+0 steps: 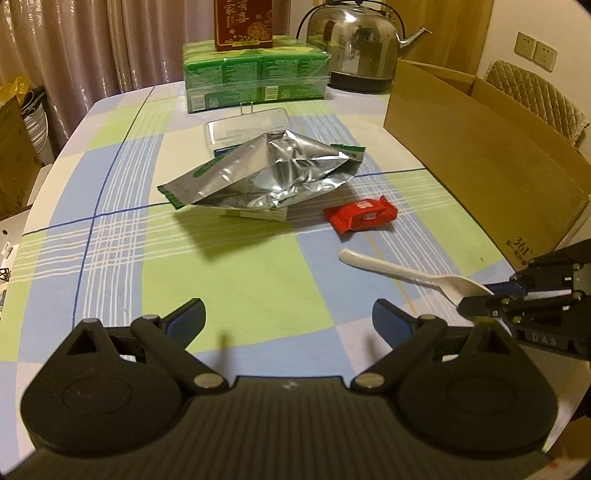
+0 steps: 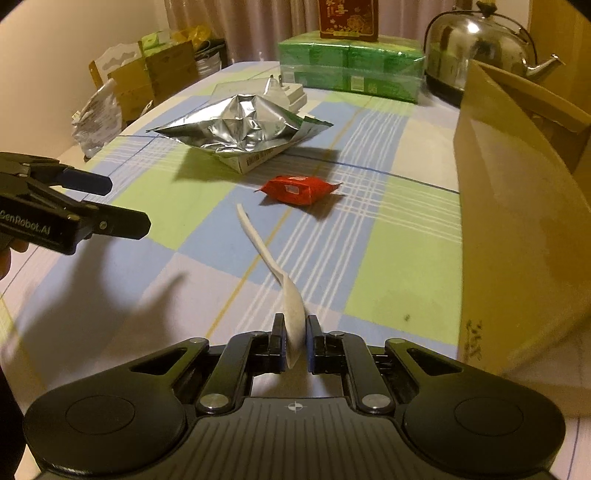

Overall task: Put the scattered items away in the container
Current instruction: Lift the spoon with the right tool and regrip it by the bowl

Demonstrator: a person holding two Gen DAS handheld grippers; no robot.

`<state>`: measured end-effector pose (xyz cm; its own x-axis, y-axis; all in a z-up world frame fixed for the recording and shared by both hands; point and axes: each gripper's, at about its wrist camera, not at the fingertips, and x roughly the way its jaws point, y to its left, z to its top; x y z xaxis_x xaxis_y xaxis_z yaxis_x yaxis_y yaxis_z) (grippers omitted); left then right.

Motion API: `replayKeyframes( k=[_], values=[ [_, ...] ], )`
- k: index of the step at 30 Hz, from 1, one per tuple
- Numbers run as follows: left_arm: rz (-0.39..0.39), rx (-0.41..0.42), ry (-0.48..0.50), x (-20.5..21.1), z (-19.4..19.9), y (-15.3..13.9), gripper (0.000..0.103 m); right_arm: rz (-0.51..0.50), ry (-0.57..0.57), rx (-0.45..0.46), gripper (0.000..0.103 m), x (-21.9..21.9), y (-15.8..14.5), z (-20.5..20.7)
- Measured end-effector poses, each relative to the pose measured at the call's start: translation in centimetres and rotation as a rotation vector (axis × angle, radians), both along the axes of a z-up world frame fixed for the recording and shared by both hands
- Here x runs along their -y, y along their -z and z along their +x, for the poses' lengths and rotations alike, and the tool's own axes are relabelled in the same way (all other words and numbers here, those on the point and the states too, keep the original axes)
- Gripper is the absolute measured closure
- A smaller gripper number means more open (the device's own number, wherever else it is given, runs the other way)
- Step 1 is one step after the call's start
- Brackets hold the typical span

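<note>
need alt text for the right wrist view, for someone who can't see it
The right gripper is shut on the bowl end of a white plastic spoon, handle pointing away over a checked tablecloth. Beyond lie a red snack packet and a crumpled foil bag; a cardboard box stands right, the open left gripper left.

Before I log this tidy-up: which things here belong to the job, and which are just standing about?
Job:
white plastic spoon, held in the right gripper
red snack packet
silver foil bag
small carton under it
cardboard box
left gripper, jaws open

Standing about:
kettle
green packs
red tin
</note>
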<state>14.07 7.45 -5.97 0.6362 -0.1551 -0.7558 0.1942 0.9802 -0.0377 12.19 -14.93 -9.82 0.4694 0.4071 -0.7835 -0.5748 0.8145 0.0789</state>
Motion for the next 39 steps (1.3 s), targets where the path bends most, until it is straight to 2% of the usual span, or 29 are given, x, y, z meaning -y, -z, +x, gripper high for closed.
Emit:
replayKeyframes(
  k=[7,10,12,20,24,29,34,39],
  values=[
    [0.024,0.008,0.084,2.1,1.0,-0.3,0.011,0.013,0.048,0.041,0.098,1.8,-0.9,-1.9],
    [0.03,0.004,0.12,3.1,1.8,-0.1,0.019,0.021,0.074,0.054,0.098,2.6,-1.2,-2.8],
    [0.045,-0.001,0.156,4.0,2.4,0.3,0.029,0.023,0.081,0.056,0.098,2.9,-1.2,-3.2],
    [0.138,0.046,0.296,7.1,4.8,1.2,0.042,0.028,0.094,0.074,0.099,3.8,-1.3,-3.7],
    [0.19,0.086,0.348,8.1,5.7,1.6,0.042,0.017,0.115,0.115,0.099,3.7,-1.6,-3.4],
    [0.224,0.104,0.407,8.6,6.7,2.0,0.042,-0.028,0.08,0.159,0.099,3.0,-1.7,-3.6],
    [0.21,0.094,0.434,8.7,6.5,2.0,0.042,-0.048,0.039,0.12,0.098,2.7,-1.1,-3.8],
    [0.186,0.089,0.402,7.8,5.3,1.9,0.042,-0.06,0.004,0.087,0.096,2.4,-0.1,-3.8]
  ],
)
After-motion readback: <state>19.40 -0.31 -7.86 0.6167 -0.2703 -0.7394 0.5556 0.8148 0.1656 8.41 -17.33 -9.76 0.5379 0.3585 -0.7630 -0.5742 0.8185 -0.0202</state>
